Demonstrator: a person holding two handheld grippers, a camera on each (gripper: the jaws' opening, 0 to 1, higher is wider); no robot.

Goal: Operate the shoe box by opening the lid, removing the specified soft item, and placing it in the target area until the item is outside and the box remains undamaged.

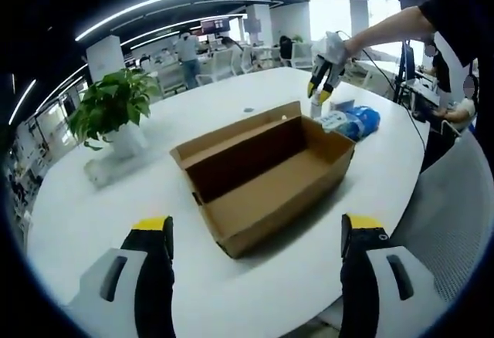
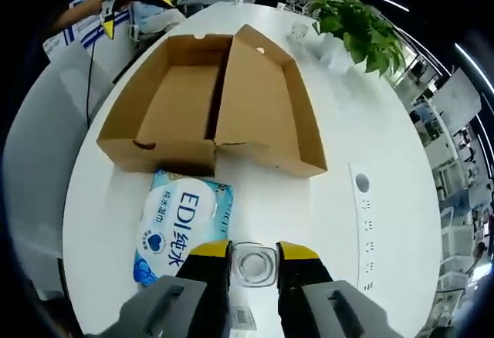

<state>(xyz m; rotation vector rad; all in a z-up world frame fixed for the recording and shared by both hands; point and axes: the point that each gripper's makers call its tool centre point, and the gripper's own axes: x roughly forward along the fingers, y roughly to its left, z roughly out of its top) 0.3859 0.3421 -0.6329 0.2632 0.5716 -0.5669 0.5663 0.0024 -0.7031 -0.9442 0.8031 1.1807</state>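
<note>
The brown cardboard shoe box (image 1: 266,172) lies open on the white round table (image 1: 116,214), its lid (image 2: 262,99) folded back flat and its inside bare. A blue soft pack of wet wipes (image 2: 181,226) lies on the table just outside the box; it also appears as the blue pack (image 1: 353,120). My left gripper (image 1: 255,234) is open, jaws wide apart, in front of the box's near corner. My right gripper (image 2: 253,257) hovers beside the pack with a narrow gap between its jaws, above a small clear jar (image 2: 253,267). A person's hand holds that right gripper (image 1: 320,91).
A potted green plant (image 1: 116,106) in a white pot stands at the far side of the table. A white socket strip (image 2: 363,199) is set into the tabletop. A grey chair (image 1: 455,214) stands by the table edge, and people sit at desks in the background.
</note>
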